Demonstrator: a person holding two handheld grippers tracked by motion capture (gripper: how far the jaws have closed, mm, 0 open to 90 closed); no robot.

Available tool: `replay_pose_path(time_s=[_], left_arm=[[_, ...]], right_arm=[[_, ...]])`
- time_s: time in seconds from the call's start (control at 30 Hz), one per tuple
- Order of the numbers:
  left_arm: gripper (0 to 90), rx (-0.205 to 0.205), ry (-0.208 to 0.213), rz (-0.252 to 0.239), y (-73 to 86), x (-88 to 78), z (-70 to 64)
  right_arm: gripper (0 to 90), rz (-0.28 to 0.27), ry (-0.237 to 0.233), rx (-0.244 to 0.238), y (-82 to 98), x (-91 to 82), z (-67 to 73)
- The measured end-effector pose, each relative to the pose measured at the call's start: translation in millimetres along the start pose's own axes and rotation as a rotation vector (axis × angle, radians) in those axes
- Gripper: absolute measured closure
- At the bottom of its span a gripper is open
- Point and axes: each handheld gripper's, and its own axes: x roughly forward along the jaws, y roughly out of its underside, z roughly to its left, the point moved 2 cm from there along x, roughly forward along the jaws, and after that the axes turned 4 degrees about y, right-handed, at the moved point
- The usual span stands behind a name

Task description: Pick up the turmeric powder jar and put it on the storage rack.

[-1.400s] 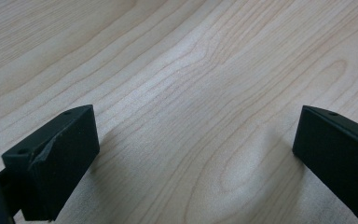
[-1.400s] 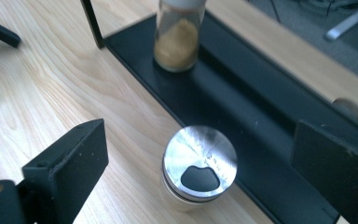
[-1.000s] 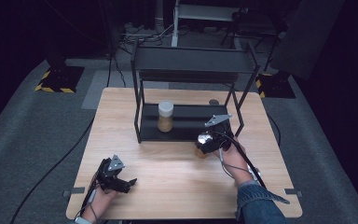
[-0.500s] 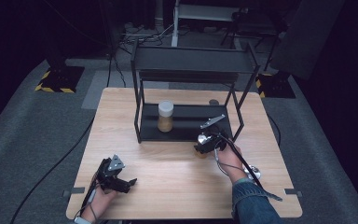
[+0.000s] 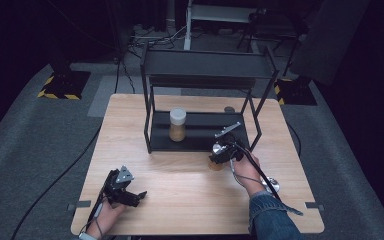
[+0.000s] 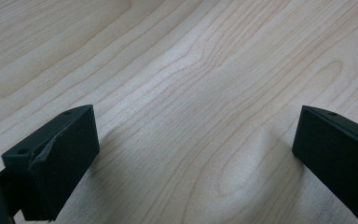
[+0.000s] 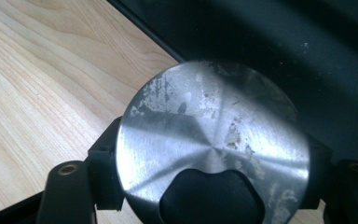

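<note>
**Right tongs clamping a metal-lidded jar beside the rack**

Now the jar with the brushed metal lid (image 7: 212, 144) is standing on the tabletop (image 5: 180, 185), just in front of the black rack's (image 5: 205, 70) lower shelf, toward its right end. The right tongs (image 5: 219, 156) are gripping it: their jaws have just been closing, and in the right gripper view a black pad is pressing on each side of the lid, with the wood grain to the left and the dark shelf behind. Farther along that shelf a second jar with a white lid (image 5: 177, 124) is sitting upright, well apart from the first. Over at the near left of the tabletop, the left tongs (image 5: 130, 196) are lying low with jaws spread wide, nothing but bare wood between them.
</note>
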Motion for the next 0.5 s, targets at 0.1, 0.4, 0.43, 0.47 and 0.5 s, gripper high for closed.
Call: replay_pose_path(time_s=[0.1, 0.4, 0.43, 0.47, 0.5], left_arm=[[0.0, -0.002, 0.0, -0.001, 0.2, 0.0, -0.2], [0.0, -0.004, -0.002, -0.002, 0.2, 0.3, -0.7], [0.0, -0.004, -0.002, -0.002, 0.2, 0.3, -0.7], [0.0, -0.005, -0.002, -0.002, 0.2, 0.3, -0.8], [0.0, -0.004, -0.003, -0.001, -0.1, 0.3, -0.8]], right_arm=[[30.6, -0.013, 0.004, -0.005, -1.0, -8.0, 0.8], [30.6, -0.05, 0.003, -0.015, -20.6, -37.7, -3.2], [30.6, -0.051, 0.007, -0.017, -24.1, -40.5, -2.9], [30.6, -0.053, 0.011, -0.019, -27.5, -43.0, -2.6], [30.6, -0.055, 0.012, -0.019, -30.8, -45.4, -2.6]])
